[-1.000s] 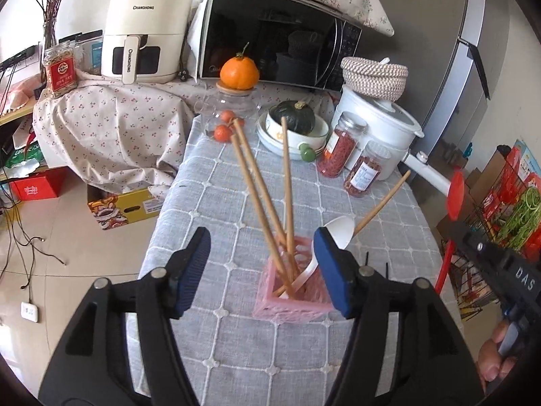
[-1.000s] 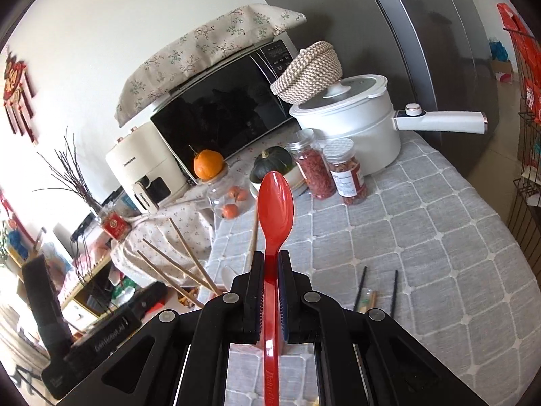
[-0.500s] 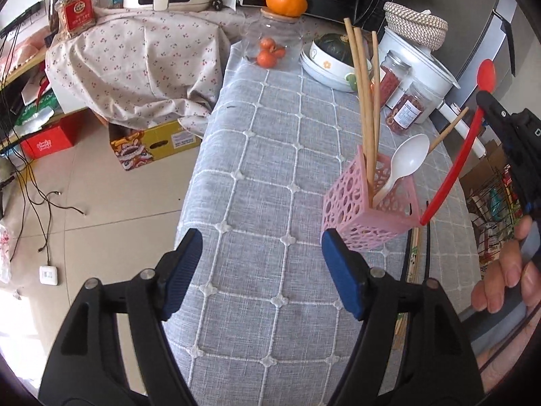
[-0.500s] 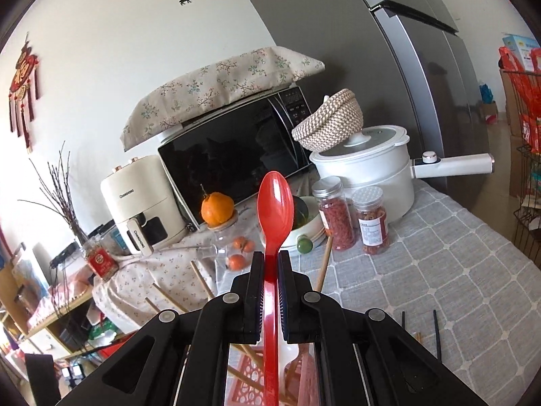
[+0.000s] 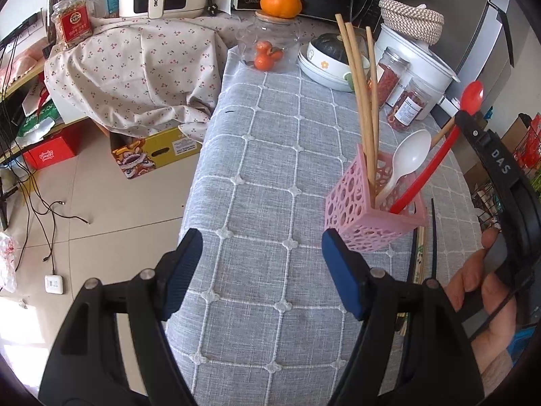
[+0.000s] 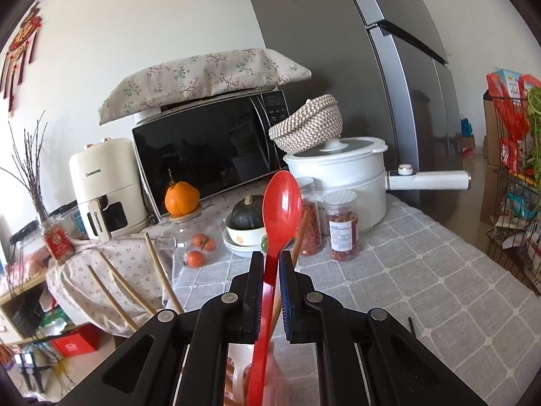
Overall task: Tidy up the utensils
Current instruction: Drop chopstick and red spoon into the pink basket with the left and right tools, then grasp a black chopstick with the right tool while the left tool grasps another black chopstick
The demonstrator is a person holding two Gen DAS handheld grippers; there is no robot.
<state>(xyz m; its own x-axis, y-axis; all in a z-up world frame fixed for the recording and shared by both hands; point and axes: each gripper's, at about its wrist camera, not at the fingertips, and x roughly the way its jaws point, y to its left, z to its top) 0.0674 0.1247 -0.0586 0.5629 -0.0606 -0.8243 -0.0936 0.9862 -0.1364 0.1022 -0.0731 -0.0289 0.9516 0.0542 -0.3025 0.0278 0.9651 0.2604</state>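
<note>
Right claw (image 6: 270, 270) clamps the red spoon (image 6: 281, 206), handle end already inside the pink holder (image 5: 370, 215) near the tabletop (image 5: 270, 155) edge. Left claw (image 5: 260, 270) gapes, empty. Risks — a sideways pull tipping the light holder; spoon snagging the chopsticks (image 5: 360, 94).

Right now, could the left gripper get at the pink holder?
Probably yes. The left gripper is open and the pink holder stands just ahead to its right, with bare cloth between them.
</note>
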